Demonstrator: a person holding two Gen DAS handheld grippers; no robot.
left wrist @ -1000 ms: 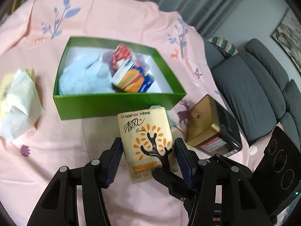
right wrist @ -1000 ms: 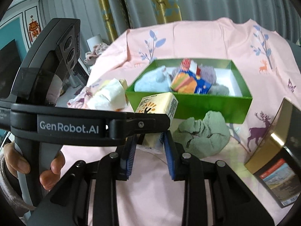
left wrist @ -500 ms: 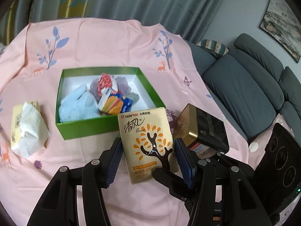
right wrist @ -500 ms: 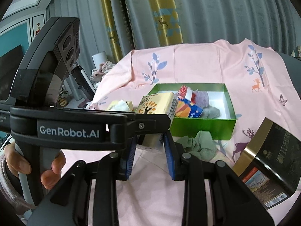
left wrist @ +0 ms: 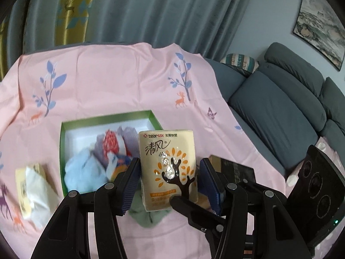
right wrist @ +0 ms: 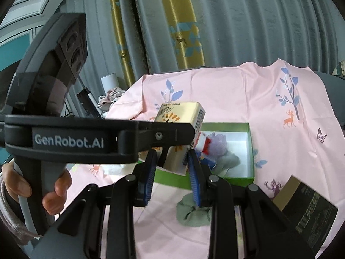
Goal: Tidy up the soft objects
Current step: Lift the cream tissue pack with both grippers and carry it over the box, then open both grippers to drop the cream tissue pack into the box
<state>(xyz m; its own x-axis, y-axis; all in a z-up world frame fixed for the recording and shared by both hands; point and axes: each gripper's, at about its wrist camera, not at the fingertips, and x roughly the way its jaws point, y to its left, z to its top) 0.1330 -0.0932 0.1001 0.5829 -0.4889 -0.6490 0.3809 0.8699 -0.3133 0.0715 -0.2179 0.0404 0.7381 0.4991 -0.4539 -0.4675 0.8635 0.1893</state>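
Both grippers clamp the tissue pack [left wrist: 168, 168]: left gripper [left wrist: 169, 183] across its width, right gripper [right wrist: 170, 172] on its lower end. Its long axis stands upright, top toward 12 o'clock. The green box [left wrist: 62, 151] lies below.

Pink printed cloth [left wrist: 120, 82] under green box [left wrist: 62, 161], green rag [right wrist: 193, 212], dark tin [right wrist: 308, 211]

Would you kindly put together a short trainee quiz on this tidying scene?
1. True or false: the tissue pack lies inside the green box.
2. How many grippers have their jaws closed on the pack: A none, B one, C two?
3. What colour is the crumpled cloth on the pink sheet in front of the box?
Key: 1 false, it is held up in the air; 2 C; 3 green.
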